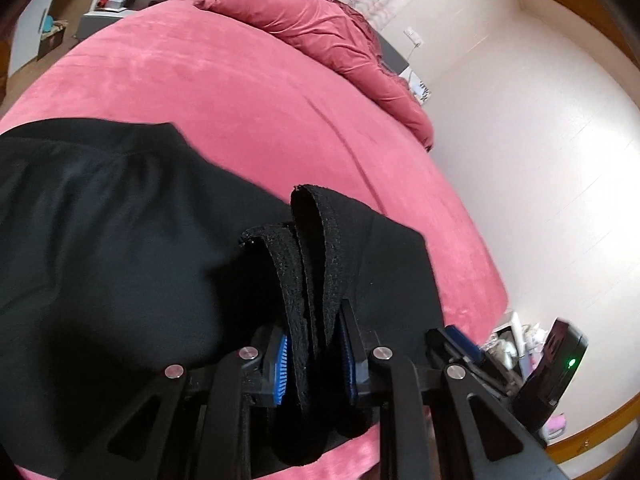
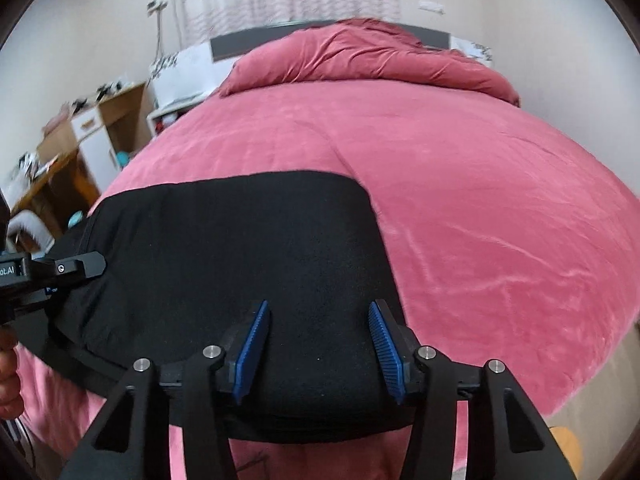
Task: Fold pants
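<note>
Black pants (image 1: 120, 220) lie spread on a pink bed (image 1: 240, 92). My left gripper (image 1: 314, 352) is shut on bunched black pants fabric, with ribbed hems (image 1: 316, 240) sticking up between its blue pads. In the right wrist view the pants (image 2: 240, 248) lie flat on the bed (image 2: 480, 220). My right gripper (image 2: 320, 348) is open just above the near edge of the pants, holding nothing. The left gripper (image 2: 68, 270) shows at the far left of that view, at the pants' left edge.
A rumpled pink duvet (image 2: 360, 56) lies at the head of the bed. A wooden desk and shelves (image 2: 80, 136) stand left of the bed. Pale floor (image 1: 540, 160) lies beside the bed; the other gripper's body (image 1: 556, 368) shows at lower right.
</note>
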The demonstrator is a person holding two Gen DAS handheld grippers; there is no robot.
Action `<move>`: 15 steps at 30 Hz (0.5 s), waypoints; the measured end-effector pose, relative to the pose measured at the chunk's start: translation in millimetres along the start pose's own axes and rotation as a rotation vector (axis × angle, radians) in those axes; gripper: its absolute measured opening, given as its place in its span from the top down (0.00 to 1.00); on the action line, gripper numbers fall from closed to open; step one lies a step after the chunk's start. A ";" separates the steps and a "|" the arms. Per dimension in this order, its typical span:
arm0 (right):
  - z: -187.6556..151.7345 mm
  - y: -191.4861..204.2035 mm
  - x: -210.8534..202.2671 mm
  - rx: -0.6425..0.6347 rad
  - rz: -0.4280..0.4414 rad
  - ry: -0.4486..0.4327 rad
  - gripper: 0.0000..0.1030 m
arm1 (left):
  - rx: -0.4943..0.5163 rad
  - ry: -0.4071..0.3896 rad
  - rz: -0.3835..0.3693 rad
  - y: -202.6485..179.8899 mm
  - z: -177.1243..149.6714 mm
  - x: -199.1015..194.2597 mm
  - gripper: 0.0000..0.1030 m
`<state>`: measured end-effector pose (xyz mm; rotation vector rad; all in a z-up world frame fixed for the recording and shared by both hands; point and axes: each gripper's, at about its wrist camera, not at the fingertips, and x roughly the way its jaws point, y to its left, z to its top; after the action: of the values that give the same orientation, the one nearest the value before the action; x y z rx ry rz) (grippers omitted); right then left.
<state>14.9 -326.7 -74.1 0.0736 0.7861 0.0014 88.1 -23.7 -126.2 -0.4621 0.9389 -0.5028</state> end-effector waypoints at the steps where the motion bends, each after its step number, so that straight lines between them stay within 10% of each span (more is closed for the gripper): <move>1: -0.4 1.4 4.5 -0.007 -0.005 0.021 0.49 | 0.000 0.013 0.023 4.0 -5.5 2.6 0.79; 10: -1.7 7.4 23.4 -0.047 -0.032 0.105 0.46 | 0.038 0.016 0.077 16.9 -29.8 15.1 0.73; 15: -1.9 8.2 24.9 -0.049 -0.030 0.107 0.43 | -0.112 0.007 0.038 35.4 -30.6 -14.5 0.66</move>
<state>31.4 -317.7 -92.5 0.0149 0.8934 -0.0037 62.3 8.1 -153.0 -0.5426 0.9842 -0.4195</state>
